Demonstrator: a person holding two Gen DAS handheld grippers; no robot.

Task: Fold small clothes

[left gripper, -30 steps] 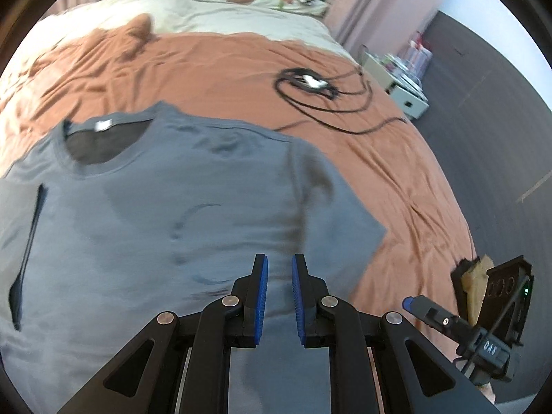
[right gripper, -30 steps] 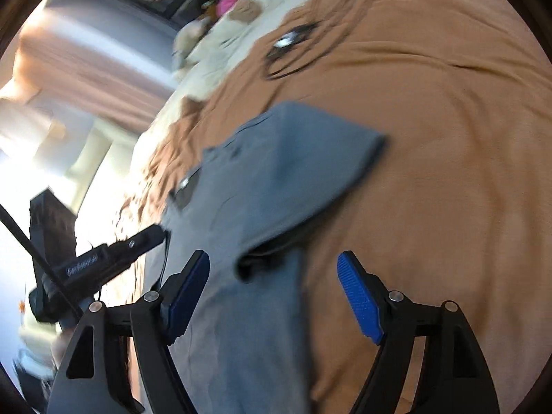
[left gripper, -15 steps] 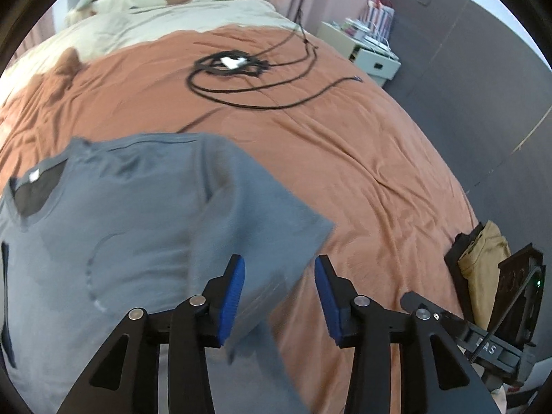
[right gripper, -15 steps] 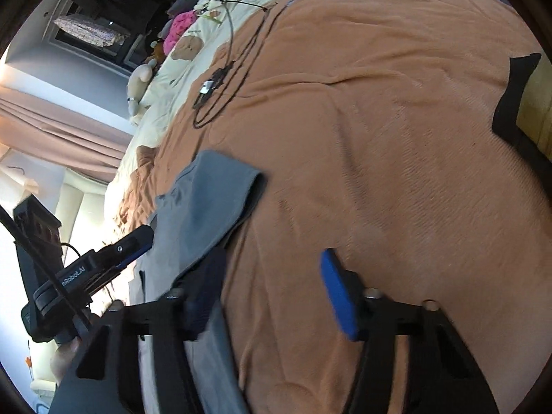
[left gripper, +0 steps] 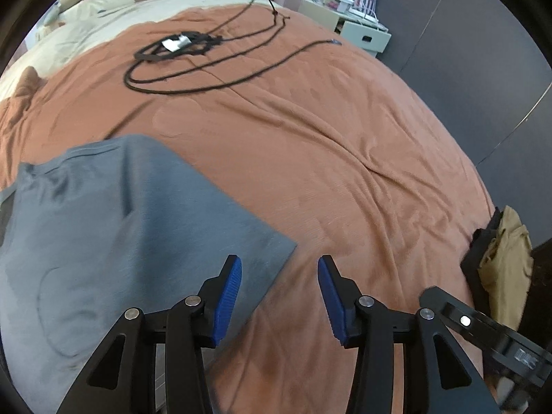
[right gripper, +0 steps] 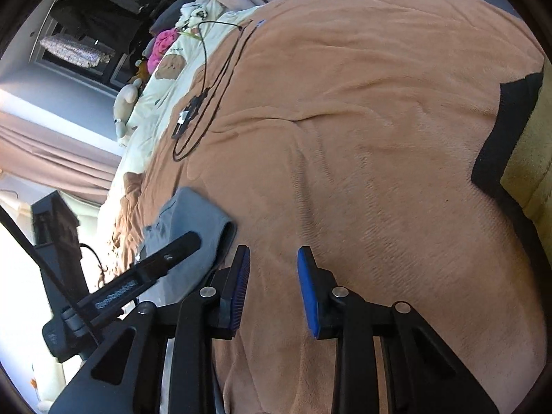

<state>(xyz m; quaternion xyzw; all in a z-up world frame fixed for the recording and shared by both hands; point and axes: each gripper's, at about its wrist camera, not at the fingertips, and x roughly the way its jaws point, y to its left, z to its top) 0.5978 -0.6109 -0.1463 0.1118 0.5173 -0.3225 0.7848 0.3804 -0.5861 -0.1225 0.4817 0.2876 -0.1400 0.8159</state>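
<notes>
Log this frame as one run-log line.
shirt: flat on blanket, sleeve spread | left hand-held gripper: open, empty, at sleeve corner | right hand-held gripper: open, empty, jaws just closing

No word, number or brand is showing clearly enough to read in either view. Pale markings are sitting on the black body of the other gripper point(left gripper: 524, 358) at the right edge of the left wrist view — too blurred to make out — and a pale strip on the black bar point(right gripper: 117, 291) in the right wrist view is smearing likewise.
</notes>
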